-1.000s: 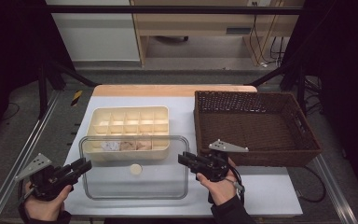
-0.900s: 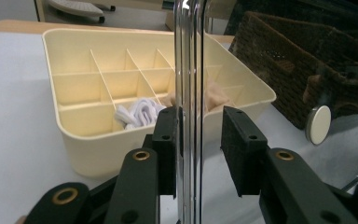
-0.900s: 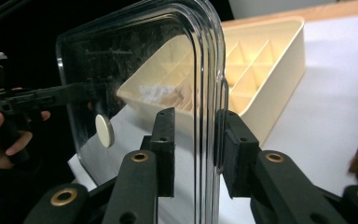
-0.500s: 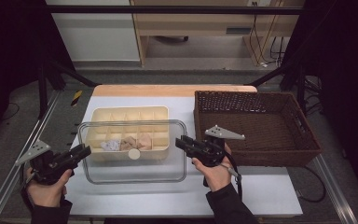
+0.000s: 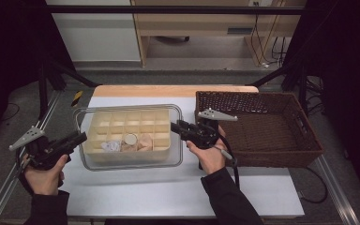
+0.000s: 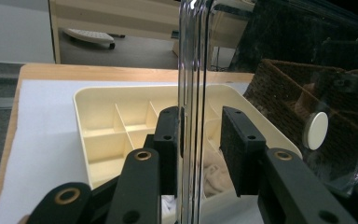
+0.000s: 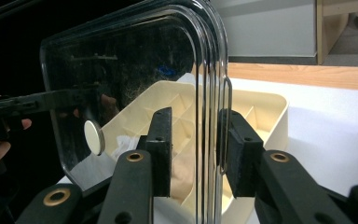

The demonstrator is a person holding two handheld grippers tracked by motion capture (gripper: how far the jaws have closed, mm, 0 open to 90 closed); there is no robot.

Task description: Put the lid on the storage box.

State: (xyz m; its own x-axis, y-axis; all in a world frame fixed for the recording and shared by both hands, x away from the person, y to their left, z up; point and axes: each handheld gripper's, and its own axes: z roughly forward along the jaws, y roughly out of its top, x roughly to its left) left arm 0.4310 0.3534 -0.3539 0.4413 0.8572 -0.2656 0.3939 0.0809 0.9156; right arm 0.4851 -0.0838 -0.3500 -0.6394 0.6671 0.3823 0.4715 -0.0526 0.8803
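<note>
High view: I've carried the clear lid (image 5: 129,137), its edges between both grippers' (image 5: 77,139) (image 5: 176,126) narrow jaws, from the table's near side over the compartment tray (image 5: 127,123); lowering comes next.

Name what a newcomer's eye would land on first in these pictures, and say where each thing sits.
First, the clear lid held level over the cream compartment tray at the table's centre, with the left tool and the right tool at its two short edges. Next, the dark wicker basket to the right of the tray.
</note>
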